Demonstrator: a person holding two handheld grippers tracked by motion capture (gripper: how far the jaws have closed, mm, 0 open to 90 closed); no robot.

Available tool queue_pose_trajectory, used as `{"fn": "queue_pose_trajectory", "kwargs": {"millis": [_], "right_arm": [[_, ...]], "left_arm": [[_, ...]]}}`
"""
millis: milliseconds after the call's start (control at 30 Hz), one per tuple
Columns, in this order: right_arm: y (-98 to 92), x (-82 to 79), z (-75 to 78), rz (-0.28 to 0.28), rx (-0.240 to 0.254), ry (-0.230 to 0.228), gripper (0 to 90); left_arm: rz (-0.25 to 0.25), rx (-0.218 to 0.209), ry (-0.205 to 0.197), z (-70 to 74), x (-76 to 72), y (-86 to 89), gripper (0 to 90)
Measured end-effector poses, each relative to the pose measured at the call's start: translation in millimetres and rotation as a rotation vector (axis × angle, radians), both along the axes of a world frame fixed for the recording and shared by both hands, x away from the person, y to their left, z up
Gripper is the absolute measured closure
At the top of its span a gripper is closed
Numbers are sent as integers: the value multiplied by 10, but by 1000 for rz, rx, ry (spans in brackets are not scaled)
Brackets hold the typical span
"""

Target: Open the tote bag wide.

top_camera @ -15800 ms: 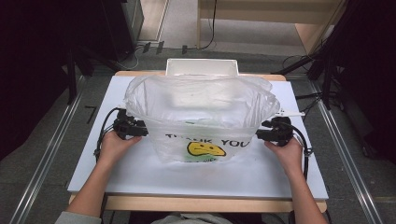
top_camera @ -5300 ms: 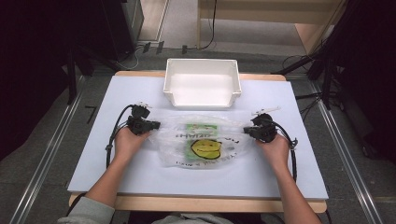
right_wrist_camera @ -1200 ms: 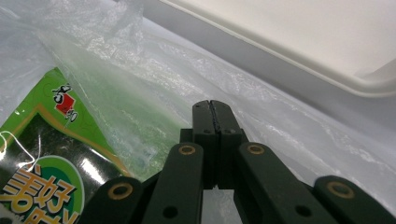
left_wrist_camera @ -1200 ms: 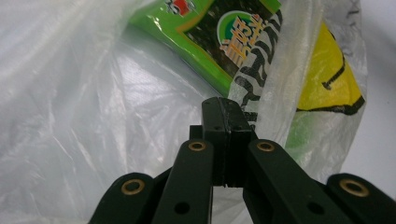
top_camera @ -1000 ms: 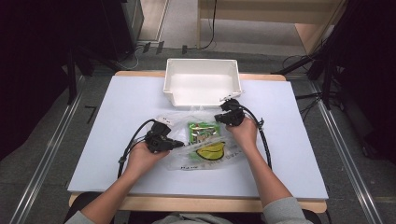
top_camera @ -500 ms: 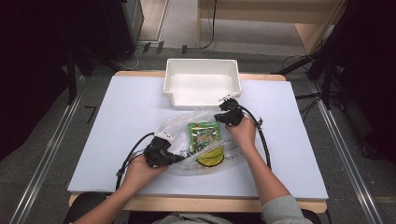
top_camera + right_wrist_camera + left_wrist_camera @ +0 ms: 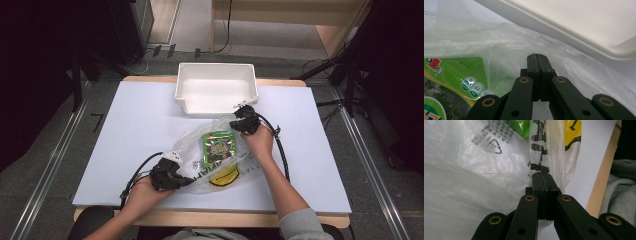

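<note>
A clear plastic bag [image 7: 196, 150] printed with a yellow smiley [image 7: 223, 176] lies crumpled on the white table, a green snack packet [image 7: 219, 145] inside it. My left gripper [image 7: 183, 180] is at the bag's near-left end, shut on a fold of the film [image 7: 549, 150] next to the black lettering; its jaws [image 7: 542, 175] meet with plastic pinched between them. My right gripper [image 7: 238, 122] is at the bag's far-right corner, just in front of the white bin [image 7: 216, 90]. Its jaws [image 7: 537, 57] are shut on the bag's film [image 7: 499, 42], the packet [image 7: 454, 72] lying to their left.
The white bin's rim [image 7: 574, 27] runs close beyond my right gripper. The table's wooden front edge [image 7: 599, 190] and a grey sleeve [image 7: 621, 187] lie just right of my left gripper. Bare white table [image 7: 125, 125] spreads to the left and right of the bag.
My left gripper has drawn its end of the bag toward the table's near edge, stretching the bag diagonally and sliding the smiley print nearer. The right gripper has stayed put.
</note>
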State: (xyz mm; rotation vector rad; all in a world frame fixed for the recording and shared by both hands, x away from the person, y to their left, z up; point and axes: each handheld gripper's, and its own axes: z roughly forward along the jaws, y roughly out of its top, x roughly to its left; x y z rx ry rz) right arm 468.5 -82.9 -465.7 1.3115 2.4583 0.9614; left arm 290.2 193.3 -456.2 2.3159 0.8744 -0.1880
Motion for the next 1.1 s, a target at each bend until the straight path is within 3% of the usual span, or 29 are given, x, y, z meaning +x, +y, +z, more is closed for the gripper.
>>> {"fn": "queue_pose_trajectory", "kwargs": {"millis": [333, 433, 567, 767, 833, 1100], "right_arm": [[1, 30, 5, -12, -23, -14, 900], [-13, 38, 9, -35, -48, -30, 900], [-44, 49, 6, -49, -34, -20, 900], [-49, 43, 10, -66, -60, -38, 900], [-48, 16, 32, -55, -41, -30, 900], [-140, -188, 212, -15, 28, -46, 900]], "left_arm": [[-27, 38, -17, 10, -162, 95, 900], [-32, 41, 2, 4, -211, 151, 900], [-50, 45, 12, 7, -244, 147, 900], [-36, 10, 15, 16, -201, 174, 900], [-19, -25, -8, 104, -183, 193, 900], [17, -87, -73, 456, -29, 194, 900]]}}
